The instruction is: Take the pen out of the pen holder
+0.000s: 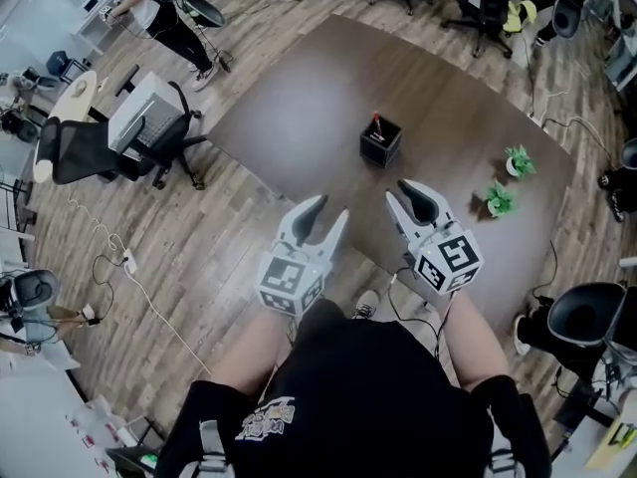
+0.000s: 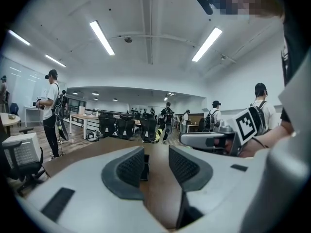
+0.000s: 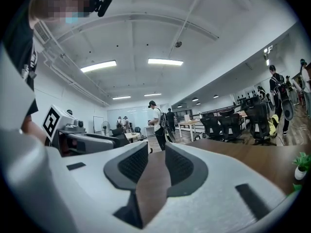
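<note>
A broad, dark brown wood-grain table (image 1: 299, 118) with angled edges stands on a pale plank floor (image 1: 199, 267). At its near edge a person, forearms extended, points two grey-white plastic two-jaw grippers forward across the tabletop. Each carries a cube of black-and-white square markers. The left gripper (image 1: 331, 212) has its jaws parted by a narrow gap. Its ribbed dark pads (image 2: 131, 169) face each other and clasp nothing. The right gripper (image 1: 398, 189) is likewise open and empty, its pads (image 3: 177, 165) ribbed the same way. Beyond both tips, near the table's middle and well apart from the grippers, sits a small black square pen holder (image 1: 380, 142). Two small leafy green plants (image 1: 518, 159) stand towards the table's right side. A slim red-topped pen (image 1: 376, 119) stands in the holder.
</note>
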The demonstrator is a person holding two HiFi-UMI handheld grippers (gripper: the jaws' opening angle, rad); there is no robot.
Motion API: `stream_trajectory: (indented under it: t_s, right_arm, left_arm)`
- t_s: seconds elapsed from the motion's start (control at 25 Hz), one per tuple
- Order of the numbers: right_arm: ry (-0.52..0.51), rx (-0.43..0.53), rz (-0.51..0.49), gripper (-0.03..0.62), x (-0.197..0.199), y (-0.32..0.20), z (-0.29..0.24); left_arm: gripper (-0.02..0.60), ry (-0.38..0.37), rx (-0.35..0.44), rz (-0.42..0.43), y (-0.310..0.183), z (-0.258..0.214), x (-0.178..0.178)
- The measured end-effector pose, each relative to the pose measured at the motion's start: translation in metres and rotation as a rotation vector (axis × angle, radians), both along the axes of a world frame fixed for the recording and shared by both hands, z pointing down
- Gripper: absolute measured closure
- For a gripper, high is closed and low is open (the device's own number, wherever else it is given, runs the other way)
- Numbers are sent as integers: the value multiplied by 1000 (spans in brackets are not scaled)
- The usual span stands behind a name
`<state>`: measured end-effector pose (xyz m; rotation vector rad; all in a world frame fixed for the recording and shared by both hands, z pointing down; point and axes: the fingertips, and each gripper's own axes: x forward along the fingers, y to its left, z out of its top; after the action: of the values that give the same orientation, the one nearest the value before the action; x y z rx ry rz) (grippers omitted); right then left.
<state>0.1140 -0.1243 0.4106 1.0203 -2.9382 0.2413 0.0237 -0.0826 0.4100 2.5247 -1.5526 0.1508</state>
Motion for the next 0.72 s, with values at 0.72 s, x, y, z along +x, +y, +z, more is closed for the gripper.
stream_trajectory:
  t_s: [0.72]
  right_arm:
    - [122,-23,51,476,-31,-90,40]
  left_arm:
    - [446,23,-26,109,-83,18,-19]
